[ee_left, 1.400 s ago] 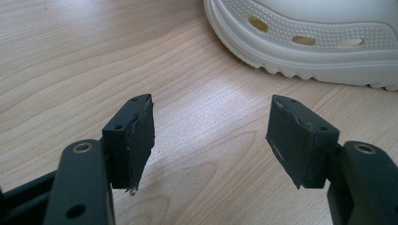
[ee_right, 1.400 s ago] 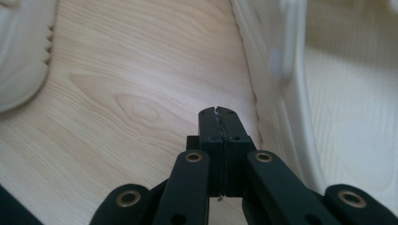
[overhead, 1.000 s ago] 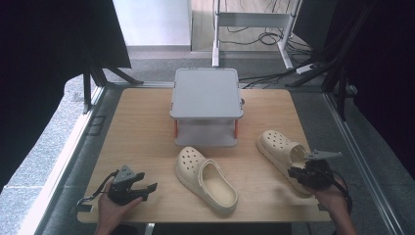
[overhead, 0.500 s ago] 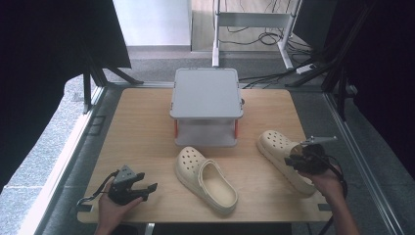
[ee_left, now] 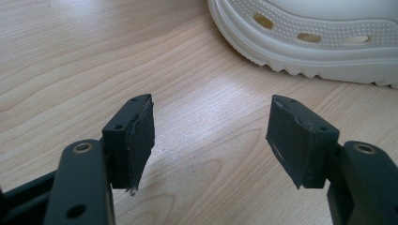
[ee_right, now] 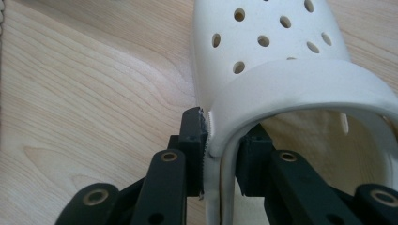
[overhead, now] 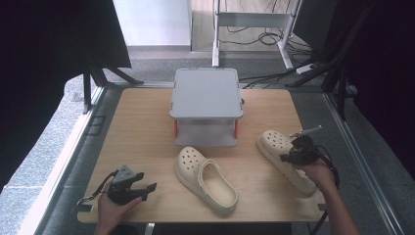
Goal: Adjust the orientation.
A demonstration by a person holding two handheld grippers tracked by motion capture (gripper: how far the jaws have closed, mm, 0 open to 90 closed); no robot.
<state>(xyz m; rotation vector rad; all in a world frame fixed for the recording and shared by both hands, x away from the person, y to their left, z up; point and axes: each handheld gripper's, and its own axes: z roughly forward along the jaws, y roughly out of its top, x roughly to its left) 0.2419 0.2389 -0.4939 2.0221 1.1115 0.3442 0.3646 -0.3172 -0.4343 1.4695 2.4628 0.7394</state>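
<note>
Two cream clogs lie on the wooden table [overhead: 142, 122]. The right clog [overhead: 279, 147] has its toe pointing away from me. My right gripper [overhead: 292, 157] is shut on this clog's side wall, where the heel strap [ee_right: 300, 79] joins it; one jaw is outside the wall and one inside, as the right gripper [ee_right: 220, 157] view shows. The middle clog [overhead: 208, 180] lies at an angle with its opening up. My left gripper [overhead: 148, 190] rests at the front left, open and holding nothing. In the left gripper [ee_left: 211, 140] view, the middle clog's sole edge [ee_left: 328, 42] lies beyond the jaws.
A grey two-tier stand [overhead: 206, 93] with red posts sits at the table's middle back, just behind the clogs. Black frame legs and cables lie on the floor beyond the table. Bare wood stretches along the table's left side.
My right gripper has moved forward and left along the right clog and now pinches its side wall. The left gripper and the middle clog have stayed put.
</note>
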